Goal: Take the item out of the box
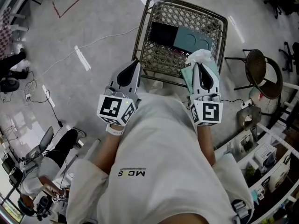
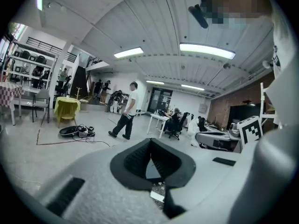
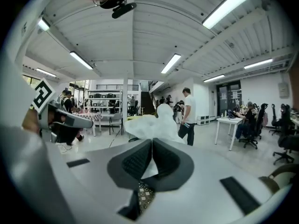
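Note:
A wire basket [image 1: 140,36] stands on the floor in front of me in the head view. Inside it lie a black flat item [image 1: 162,33] and a teal flat item [image 1: 192,40]. My right gripper [image 1: 198,65] is raised at the basket's near right corner, shut on a white plastic bag [image 1: 202,56] with a pale green item [image 1: 187,76] in it. The right gripper view shows the bag [image 3: 152,124] bunched above the closed right gripper [image 3: 153,144]. My left gripper [image 1: 135,63] hovers at the basket's near left edge. In its own view the left gripper [image 2: 150,144] is shut, holding nothing.
A round-seated chair [image 1: 261,71] stands right of the basket, with shelving [image 1: 266,157] at the lower right. A seated person [image 1: 42,171] and floor cables [image 1: 46,97] are to the left. A walking person [image 2: 126,111] and desks [image 2: 159,120] are farther off.

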### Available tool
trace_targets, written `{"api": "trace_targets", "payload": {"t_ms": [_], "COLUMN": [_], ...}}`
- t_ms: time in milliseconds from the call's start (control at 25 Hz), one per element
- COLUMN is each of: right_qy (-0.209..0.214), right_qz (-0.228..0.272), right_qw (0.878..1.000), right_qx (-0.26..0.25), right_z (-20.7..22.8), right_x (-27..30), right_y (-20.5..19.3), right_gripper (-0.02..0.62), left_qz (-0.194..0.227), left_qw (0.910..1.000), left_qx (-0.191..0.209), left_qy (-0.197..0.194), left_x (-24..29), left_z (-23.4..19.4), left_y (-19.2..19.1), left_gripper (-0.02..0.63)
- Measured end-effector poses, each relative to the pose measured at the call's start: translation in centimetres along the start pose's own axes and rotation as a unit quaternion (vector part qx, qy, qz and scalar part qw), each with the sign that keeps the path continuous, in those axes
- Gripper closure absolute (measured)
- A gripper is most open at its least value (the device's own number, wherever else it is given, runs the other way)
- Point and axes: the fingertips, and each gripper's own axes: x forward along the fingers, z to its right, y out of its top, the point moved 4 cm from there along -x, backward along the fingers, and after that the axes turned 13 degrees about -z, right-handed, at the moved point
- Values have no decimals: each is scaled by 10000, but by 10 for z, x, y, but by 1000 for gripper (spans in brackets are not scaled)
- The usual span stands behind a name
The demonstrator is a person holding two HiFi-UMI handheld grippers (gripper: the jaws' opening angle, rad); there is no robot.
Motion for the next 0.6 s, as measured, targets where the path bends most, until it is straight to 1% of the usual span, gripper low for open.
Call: {"api": "trace_targets", "payload": {"t_ms": [160, 320, 600], "right_qy": [6, 14, 6], "right_qz": [50, 8, 62], "right_qw": [10000, 10000, 10000], "right_qx": [-49, 37, -6], "right_z": [-6, -5, -2], "right_x": [-6, -11, -11], "right_y": [-6, -13, -11], "right_gripper": [575, 575, 575], "left_qz": [21, 17, -45], "left_qw": [10000, 10000, 10000], "left_qx": [13, 24, -8], "left_qy": [8, 8, 2], "left_x": [-2, -3, -2], "left_z": [-2, 3, 7], "left_y": [-1, -2, -3], "left_gripper": [581, 581, 581]}}
